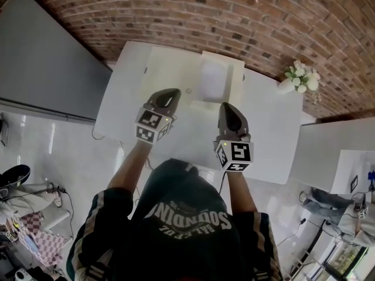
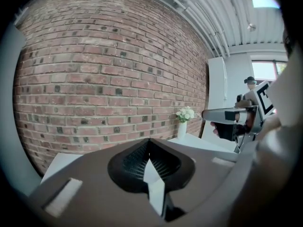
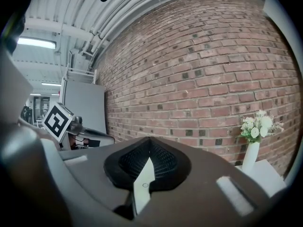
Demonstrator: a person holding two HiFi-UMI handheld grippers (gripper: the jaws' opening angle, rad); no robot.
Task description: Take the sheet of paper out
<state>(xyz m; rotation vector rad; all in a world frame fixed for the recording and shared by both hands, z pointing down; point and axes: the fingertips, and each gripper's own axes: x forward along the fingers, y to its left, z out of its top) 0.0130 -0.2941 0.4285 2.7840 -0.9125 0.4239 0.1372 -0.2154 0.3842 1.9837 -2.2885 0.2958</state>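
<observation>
On the white table (image 1: 126,98) a pale sheet of paper (image 1: 212,82) lies in a flat cream holder (image 1: 237,69) at the far middle. My left gripper (image 1: 173,93) hovers just left of and nearer than the holder, its jaws closed tip to tip with nothing between them (image 2: 149,141). My right gripper (image 1: 226,106) hangs below the holder's near right corner, also shut and empty (image 3: 150,140). Both point toward the brick wall. The sheet shows in neither gripper view.
A white vase of flowers (image 1: 299,79) stands at the table's far right corner (image 2: 183,117) (image 3: 254,141). A brick wall (image 1: 234,16) runs behind the table. A grey cabinet (image 1: 41,69) stands to the left. A small round mark (image 1: 188,91) sits on the table near the holder.
</observation>
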